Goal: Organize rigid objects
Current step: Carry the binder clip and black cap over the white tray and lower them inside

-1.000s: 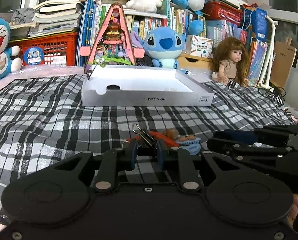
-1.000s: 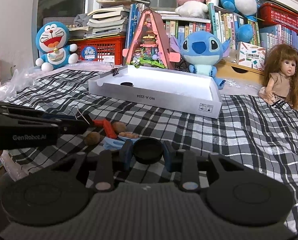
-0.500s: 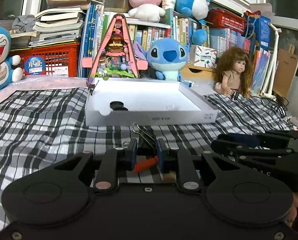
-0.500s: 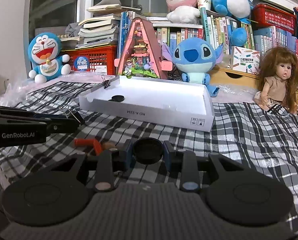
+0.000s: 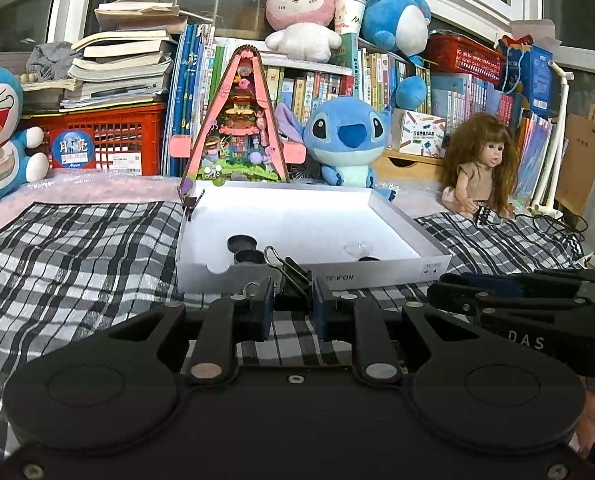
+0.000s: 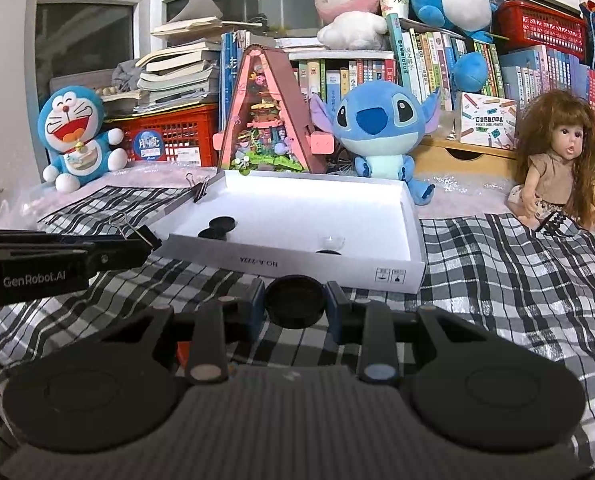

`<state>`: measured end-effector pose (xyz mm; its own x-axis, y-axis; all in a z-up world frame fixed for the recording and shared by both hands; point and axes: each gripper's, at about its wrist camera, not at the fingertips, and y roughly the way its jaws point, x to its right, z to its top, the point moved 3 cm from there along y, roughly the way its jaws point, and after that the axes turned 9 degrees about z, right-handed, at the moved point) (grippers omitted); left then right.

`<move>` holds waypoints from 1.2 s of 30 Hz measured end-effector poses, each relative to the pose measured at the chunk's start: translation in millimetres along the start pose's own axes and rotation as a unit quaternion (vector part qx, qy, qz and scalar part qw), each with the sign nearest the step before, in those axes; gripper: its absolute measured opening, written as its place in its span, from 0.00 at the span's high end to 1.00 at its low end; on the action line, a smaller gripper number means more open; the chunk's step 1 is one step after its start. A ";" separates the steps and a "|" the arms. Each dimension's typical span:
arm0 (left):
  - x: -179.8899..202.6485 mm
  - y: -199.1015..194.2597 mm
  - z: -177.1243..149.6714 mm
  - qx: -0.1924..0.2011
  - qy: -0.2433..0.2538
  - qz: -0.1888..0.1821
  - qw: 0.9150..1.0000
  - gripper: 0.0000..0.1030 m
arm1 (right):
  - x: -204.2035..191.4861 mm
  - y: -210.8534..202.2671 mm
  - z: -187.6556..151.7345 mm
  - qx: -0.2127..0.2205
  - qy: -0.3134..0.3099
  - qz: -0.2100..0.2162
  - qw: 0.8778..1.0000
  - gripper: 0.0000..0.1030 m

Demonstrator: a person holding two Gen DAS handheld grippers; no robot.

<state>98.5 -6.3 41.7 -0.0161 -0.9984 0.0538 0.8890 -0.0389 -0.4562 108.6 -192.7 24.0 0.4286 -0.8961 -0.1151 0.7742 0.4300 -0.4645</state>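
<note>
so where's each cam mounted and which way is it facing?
Left wrist: on the left gripper, facing the white box across the plaid cloth; its fingers clamp a binder clip; right gripper at right.
Right wrist: on the right gripper, same heading; its fingers hold a black cap; left gripper at left.
Shared: box, Stitch plush, doll.

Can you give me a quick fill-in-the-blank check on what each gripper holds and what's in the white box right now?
1. The left gripper is shut on a black ____ clip.
2. The right gripper is shut on a round ____ cap.
3. Both grippers face the open ____ box on the plaid cloth.
4. Another clip is fastened to the box's far ____ corner.

Missing words: binder; black; white; left
</note>
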 end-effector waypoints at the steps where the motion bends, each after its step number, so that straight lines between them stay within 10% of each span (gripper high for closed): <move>1: 0.3 1.3 1.4 0.000 0.000 0.000 1.000 0.81 | 1.0 1.5 1.6 -0.001 0.003 0.000 1.000 0.64; 36: -13.8 148.9 92.0 -0.068 -0.031 0.018 0.997 0.81 | 54.2 103.9 89.4 -0.057 0.122 0.001 0.991 0.64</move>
<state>273.2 5.5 54.7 0.0467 -0.9950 0.0885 0.8183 -0.0127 -0.5747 253.9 -186.8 48.0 0.2940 -0.9015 -0.3175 0.7101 0.4284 -0.5588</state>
